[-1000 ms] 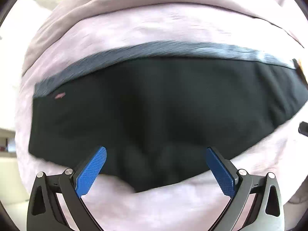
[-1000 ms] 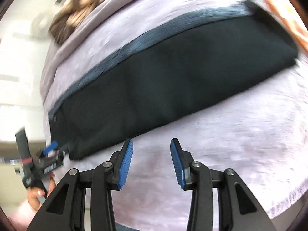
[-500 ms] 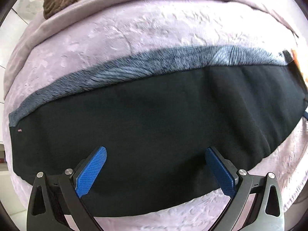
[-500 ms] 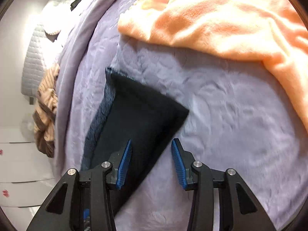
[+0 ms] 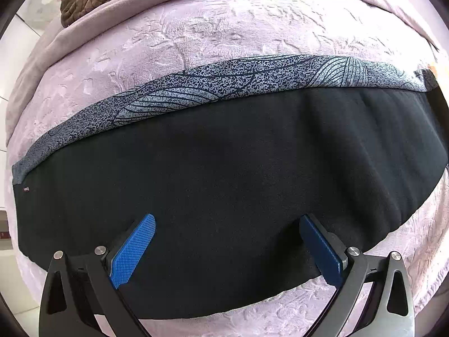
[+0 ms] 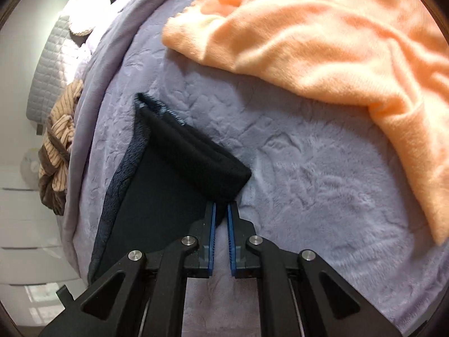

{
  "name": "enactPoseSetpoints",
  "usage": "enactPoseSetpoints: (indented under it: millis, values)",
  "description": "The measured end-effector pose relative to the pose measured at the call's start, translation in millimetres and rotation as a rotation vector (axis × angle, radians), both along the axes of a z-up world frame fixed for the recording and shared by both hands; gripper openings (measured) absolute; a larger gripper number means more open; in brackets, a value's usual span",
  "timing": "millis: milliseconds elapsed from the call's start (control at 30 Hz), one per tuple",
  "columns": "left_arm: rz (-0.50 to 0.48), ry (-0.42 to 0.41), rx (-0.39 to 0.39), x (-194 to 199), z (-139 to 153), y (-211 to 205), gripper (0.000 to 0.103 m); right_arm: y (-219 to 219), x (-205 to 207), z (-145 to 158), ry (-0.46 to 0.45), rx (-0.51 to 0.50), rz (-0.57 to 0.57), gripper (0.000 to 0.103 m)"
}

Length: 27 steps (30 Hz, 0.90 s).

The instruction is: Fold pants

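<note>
Black pants lie folded lengthwise on the bed. The right hand-held gripper has just clenched on their end corner, ready to fold; the left hand-held gripper hovers released above them.

We see a bed covered by a lilac plush blanket embossed with a leafy pattern. Directly on it lie the dark pants, stretched lengthwise with a speckled grey patterned band along their far edge, and an orange fleece blanket rumpled near one end of the pants. At the bed's far edge we see a bunched brown and striped cloth beside the blanket's raised fold.
</note>
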State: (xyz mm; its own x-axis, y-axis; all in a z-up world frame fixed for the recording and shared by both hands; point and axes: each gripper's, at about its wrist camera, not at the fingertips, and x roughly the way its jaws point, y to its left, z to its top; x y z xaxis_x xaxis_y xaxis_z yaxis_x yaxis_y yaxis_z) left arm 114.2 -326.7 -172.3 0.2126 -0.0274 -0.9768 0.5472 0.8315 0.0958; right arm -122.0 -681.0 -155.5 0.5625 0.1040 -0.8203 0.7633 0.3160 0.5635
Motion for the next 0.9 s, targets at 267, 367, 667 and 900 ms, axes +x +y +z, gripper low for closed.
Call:
enactPoseSetpoints:
  millis: [267, 367, 667, 900]
  values:
    - [-0.004, 0.007, -0.004, -1.2, 6.9, -1.9, 0.103, 18.8, 20.0, 37.8, -0.025, -0.069, 0.079, 0.021]
    - [-0.007, 0.01, -0.007, -0.9, 8.4, -1.6, 0.103, 28.1, 41.1, 44.5, -0.037, -0.087, 0.131, 0.024]
    - [-0.014, 0.022, -0.01, 0.7, 7.9, -2.2, 0.103, 57.9, 93.9, 48.2, -0.035, -0.102, 0.264, 0.024]
    - [-0.012, 0.035, -0.005, 5.6, 10.9, -4.6, 0.103, 71.3, 114.6, 45.6, -0.007, -0.116, 0.342, 0.024]
